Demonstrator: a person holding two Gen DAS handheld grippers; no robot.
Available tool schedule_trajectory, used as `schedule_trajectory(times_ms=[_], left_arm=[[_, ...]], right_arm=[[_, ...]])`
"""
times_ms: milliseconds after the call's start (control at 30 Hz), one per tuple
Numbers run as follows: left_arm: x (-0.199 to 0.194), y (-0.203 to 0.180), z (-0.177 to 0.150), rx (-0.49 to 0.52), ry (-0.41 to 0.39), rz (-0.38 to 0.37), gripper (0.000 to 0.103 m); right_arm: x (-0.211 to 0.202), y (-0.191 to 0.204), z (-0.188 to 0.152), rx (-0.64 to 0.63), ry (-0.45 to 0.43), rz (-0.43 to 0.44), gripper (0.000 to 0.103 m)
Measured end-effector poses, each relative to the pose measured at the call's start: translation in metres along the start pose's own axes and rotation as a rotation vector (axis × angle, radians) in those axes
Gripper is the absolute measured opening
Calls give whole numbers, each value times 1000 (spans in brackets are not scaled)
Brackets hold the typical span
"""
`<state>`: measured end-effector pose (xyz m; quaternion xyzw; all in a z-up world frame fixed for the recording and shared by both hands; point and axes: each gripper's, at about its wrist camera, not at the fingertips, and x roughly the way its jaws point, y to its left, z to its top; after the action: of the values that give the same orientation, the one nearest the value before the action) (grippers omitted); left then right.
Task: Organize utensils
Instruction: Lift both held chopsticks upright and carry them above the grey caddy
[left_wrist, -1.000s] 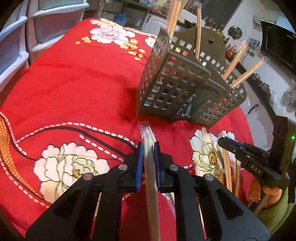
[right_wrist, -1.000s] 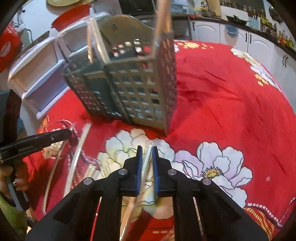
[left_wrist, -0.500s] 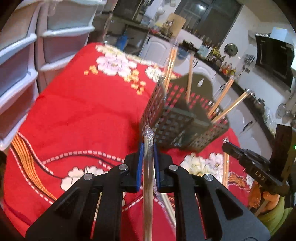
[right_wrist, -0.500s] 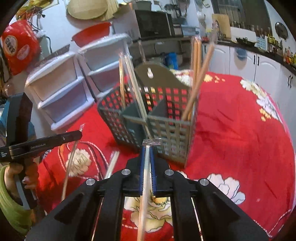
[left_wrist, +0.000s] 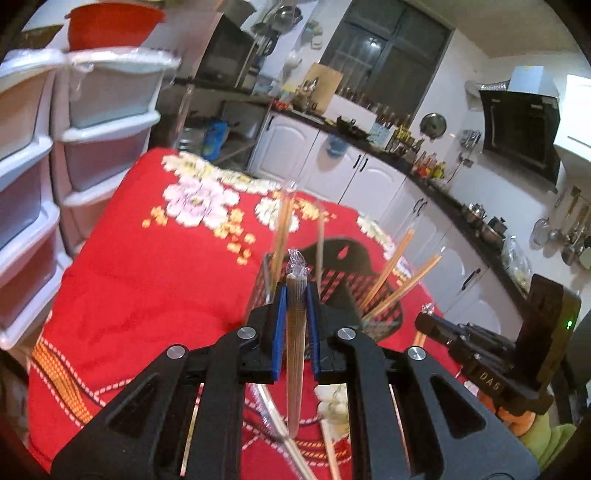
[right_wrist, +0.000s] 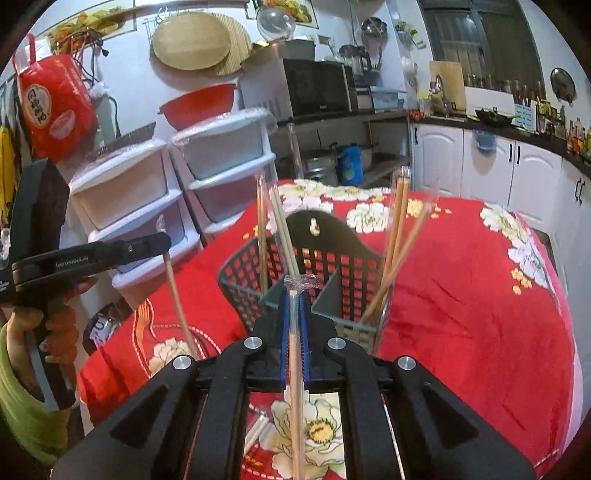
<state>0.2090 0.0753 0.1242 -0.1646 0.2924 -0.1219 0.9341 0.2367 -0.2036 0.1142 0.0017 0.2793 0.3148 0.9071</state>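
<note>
A dark slotted utensil basket (left_wrist: 343, 282) stands on the red flowered cloth (left_wrist: 147, 280), with several wrapped chopsticks upright in its compartments. My left gripper (left_wrist: 296, 291) is shut on a clear-wrapped chopstick pair (left_wrist: 294, 354), held in the air just in front of the basket. In the right wrist view the basket (right_wrist: 325, 258) lies straight ahead and slightly below. My right gripper (right_wrist: 294, 295) is shut on another wrapped chopstick pair (right_wrist: 295, 369), whose wrapper tip sticks up past the pads. The left gripper (right_wrist: 159, 242) shows at the left with its chopsticks hanging down.
More wrapped chopsticks (left_wrist: 275, 424) lie on the cloth under the grippers. Stacked plastic drawers (left_wrist: 96, 147) stand just beyond the table's left side. White cabinets and a dark counter (left_wrist: 369, 166) run behind. A hand in a green sleeve (right_wrist: 33, 332) holds the left gripper.
Both grippers have risen with their chopstick pairs, lifting them off the cloth. The basket now sits lower in both views and its open top shows.
</note>
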Motion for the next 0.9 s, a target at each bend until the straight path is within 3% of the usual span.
schedule_trajectory(times_ms=[533, 900], left_arm=[[-11, -29, 51, 49, -83, -50, 5], [-18, -46, 86, 95, -145, -38, 5]], right_arm=[[-19, -1, 52, -22, -122, 16, 5], [-42, 7, 96, -55, -226, 25, 5]])
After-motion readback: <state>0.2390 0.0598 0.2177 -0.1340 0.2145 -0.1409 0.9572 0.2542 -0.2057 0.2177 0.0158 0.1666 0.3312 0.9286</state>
